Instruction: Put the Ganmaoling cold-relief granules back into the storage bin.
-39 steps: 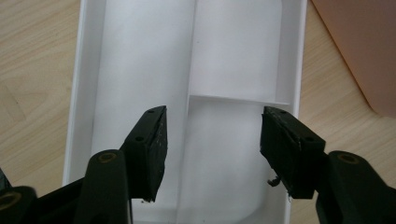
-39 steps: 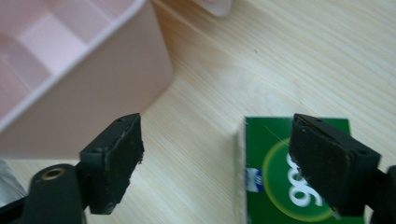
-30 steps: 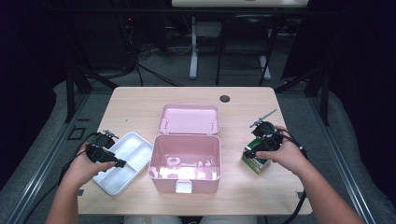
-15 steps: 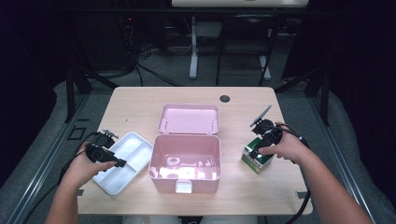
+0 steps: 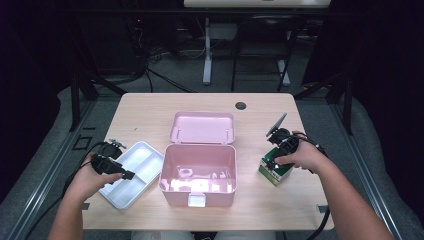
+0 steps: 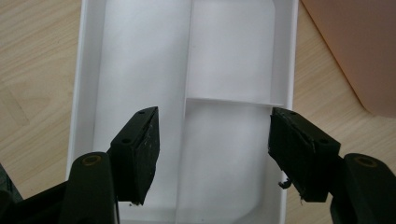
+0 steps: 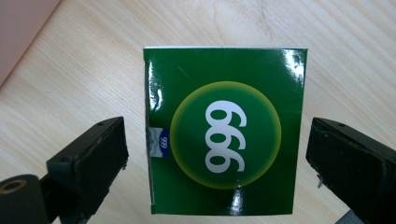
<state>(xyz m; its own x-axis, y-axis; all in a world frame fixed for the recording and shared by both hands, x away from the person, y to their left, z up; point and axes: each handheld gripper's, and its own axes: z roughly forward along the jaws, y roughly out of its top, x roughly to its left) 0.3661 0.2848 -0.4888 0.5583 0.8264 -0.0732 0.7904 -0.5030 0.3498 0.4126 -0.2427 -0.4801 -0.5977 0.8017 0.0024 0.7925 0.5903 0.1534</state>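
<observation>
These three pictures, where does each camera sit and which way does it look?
High view: above the person's side, looking forward and down on the table; forearms and both tongs enter below.
Left gripper view: on the left tongs, open over the white tray.
Right gripper view: on the right tongs, open around the green box.
Shared: tray and box appear from above too.

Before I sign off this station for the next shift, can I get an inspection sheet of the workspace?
Surface: wooden table, with a round grommet hole.
Job's things: green box lying flat; pink case with its lid open; white divided tray.
Clutter: nothing seen.
Grippers: right claw open, pads astride the green box without touching; left claw open above the tray.
Cables: one trails from each claw.
Surroundings: dark room, grey floor, table legs behind.
</observation>
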